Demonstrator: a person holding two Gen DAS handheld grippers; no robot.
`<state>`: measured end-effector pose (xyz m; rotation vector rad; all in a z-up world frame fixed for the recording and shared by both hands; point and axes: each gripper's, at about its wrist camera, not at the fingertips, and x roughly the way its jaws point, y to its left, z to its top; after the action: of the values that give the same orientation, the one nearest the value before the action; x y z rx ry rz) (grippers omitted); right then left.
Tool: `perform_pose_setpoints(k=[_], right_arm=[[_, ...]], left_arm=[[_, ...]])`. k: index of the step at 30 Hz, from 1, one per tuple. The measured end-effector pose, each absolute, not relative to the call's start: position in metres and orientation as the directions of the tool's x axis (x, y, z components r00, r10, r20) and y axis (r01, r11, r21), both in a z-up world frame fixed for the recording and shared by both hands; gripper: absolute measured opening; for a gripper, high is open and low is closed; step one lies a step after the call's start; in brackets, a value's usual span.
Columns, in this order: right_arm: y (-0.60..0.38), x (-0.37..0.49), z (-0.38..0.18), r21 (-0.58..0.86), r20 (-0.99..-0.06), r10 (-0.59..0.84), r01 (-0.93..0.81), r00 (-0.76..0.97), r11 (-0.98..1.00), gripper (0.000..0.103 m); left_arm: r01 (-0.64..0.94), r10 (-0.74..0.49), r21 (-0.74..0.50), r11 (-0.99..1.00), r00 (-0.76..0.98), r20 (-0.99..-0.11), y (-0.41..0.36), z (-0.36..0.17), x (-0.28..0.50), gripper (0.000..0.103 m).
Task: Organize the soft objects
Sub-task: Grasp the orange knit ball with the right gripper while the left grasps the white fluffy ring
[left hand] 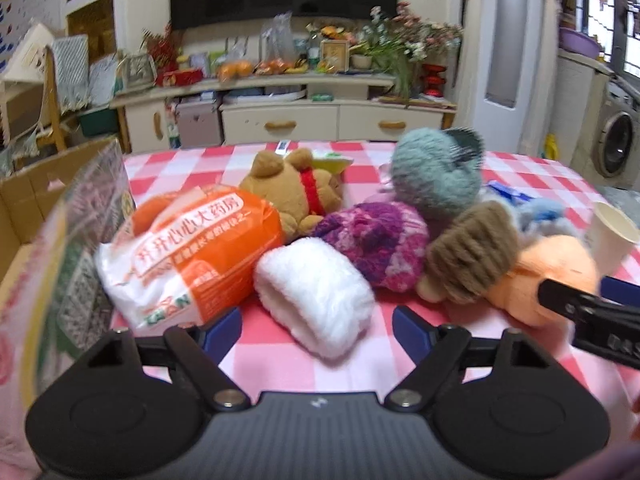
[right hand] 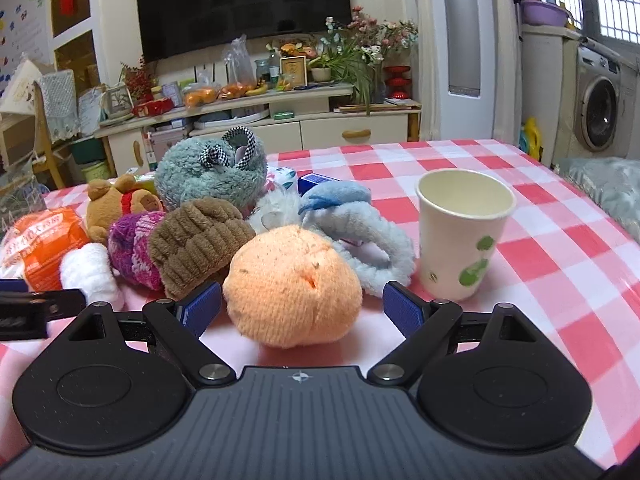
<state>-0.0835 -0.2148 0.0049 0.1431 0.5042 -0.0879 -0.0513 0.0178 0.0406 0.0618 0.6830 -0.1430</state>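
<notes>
The orange-and-white plastic bag carries white Chinese characters reading 开开心心大药房 on a banner; the smaller lines beneath are blurred. The right gripper shows pale letters, partly legible as "DAS".

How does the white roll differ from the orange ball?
The white roll is fluffy and long; the orange ball is knitted and round. The roll lies beside the orange bag, the ball near the paper cup. Both are soft and rest on the checked cloth.
</notes>
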Motion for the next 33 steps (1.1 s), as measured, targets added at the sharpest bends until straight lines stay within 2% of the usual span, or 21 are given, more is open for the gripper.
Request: perform_pose_setpoints(k=[3,9,11,14,18,21,24,33], right_arm=[[-0.212,-0.072,0.006,0.097,-0.490,-0.047,0.108,0.870,0.989,0.103],[-0.210,-0.061,0.006,0.082,-0.512,-0.056,0.114,0.857,0.990,0.103],[-0.209,-0.059,0.007,0.089,-0.520,-0.055,0.118,0.852,0.989,0.098],[-0.207,-0.060,0.008,0.103,-0.525,-0.041,0.111,0.850,0.988,0.087],[-0.200,-0.062,0.009,0.083,-0.523,-0.047,0.106,0.851,0.991,0.085],[-0.199,-0.064,0.010,0.080,-0.521,-0.049,0.107,0.852,0.991,0.083],[-0.199,-0.069,0.011,0.113,-0.521,-0.036,0.111,0.853,0.987,0.082],[-0.206,-0.089,0.015,0.222,-0.525,-0.003,0.141,0.851,0.965,0.081]], left_arm=[[0.133,-0.089,0.020,0.991,0.758,-0.646,0.013,0.032,-0.035,0.079],[0.115,-0.074,0.015,0.993,0.728,-0.682,0.007,0.023,-0.018,0.069],[0.123,-0.068,0.033,0.992,0.728,-0.683,0.004,0.022,-0.017,0.065],[0.121,-0.069,0.027,0.992,0.721,-0.690,0.005,0.025,-0.015,0.053],[0.142,-0.085,0.027,0.990,0.721,-0.687,0.004,0.031,-0.017,0.036],[0.153,-0.111,0.001,0.988,0.719,-0.686,0.007,0.035,-0.020,0.029],[0.170,-0.144,-0.031,0.985,0.710,-0.689,0.013,0.040,-0.022,0.016],[0.239,-0.236,-0.088,0.967,0.711,-0.663,0.026,0.052,-0.036,0.013]])
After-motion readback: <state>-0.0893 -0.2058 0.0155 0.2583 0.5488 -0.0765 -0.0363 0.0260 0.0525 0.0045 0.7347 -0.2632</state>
